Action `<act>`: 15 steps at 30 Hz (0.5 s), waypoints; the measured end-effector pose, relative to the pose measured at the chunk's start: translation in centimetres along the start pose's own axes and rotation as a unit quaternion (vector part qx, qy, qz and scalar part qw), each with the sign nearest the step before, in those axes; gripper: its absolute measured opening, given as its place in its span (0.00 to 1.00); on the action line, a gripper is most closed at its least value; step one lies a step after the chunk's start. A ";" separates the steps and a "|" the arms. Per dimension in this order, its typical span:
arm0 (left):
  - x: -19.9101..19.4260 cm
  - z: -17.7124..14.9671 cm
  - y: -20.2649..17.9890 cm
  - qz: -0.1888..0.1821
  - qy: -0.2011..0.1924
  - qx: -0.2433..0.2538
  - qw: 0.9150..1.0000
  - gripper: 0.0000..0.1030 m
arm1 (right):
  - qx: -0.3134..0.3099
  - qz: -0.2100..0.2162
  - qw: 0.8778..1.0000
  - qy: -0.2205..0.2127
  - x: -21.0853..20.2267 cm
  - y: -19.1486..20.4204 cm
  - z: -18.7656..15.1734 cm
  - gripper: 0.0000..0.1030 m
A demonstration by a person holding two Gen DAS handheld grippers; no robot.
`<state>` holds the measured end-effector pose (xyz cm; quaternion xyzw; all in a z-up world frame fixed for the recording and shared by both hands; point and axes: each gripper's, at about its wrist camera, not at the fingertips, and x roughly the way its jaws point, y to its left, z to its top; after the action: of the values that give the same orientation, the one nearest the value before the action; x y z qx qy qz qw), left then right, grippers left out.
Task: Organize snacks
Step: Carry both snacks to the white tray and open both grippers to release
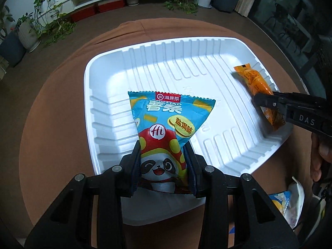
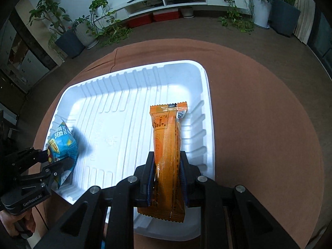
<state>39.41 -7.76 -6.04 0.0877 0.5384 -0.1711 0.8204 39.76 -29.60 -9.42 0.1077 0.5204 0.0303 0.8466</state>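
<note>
Left tool (image 1: pixel 164 166) grips blue packet (image 1: pixel 166 120), bottom hidden | right tool (image 2: pixel 168 178) grips orange bar (image 2: pixel 168 145) | tray (image 2: pixel 128 78)

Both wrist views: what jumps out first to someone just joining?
The big white ribbed tray on the brown tablecloth dominates. Over its left side the left gripper clamps a blue panda snack bag; over its right side the right gripper clamps a long orange snack pack.
</note>
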 end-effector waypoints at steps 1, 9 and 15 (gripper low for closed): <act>0.1 -0.1 -0.2 0.000 -0.001 -0.001 1.000 0.35 | -0.001 0.000 1.000 -0.001 0.0 0.0 -0.1 0.23; 0.1 -0.5 0.0 0.005 -0.005 -0.012 1.000 0.41 | -0.014 -0.001 1.000 -0.004 -0.4 0.4 -0.6 0.31; -1.5 -1.0 0.4 0.009 -0.023 -0.011 1.000 0.42 | -0.018 -0.002 1.000 -0.022 -1.5 0.7 -0.5 0.40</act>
<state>38.11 -6.80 -5.07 0.0792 0.5204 -0.1600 0.8351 38.69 -29.09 -8.16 0.0924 0.5012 0.0356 0.8597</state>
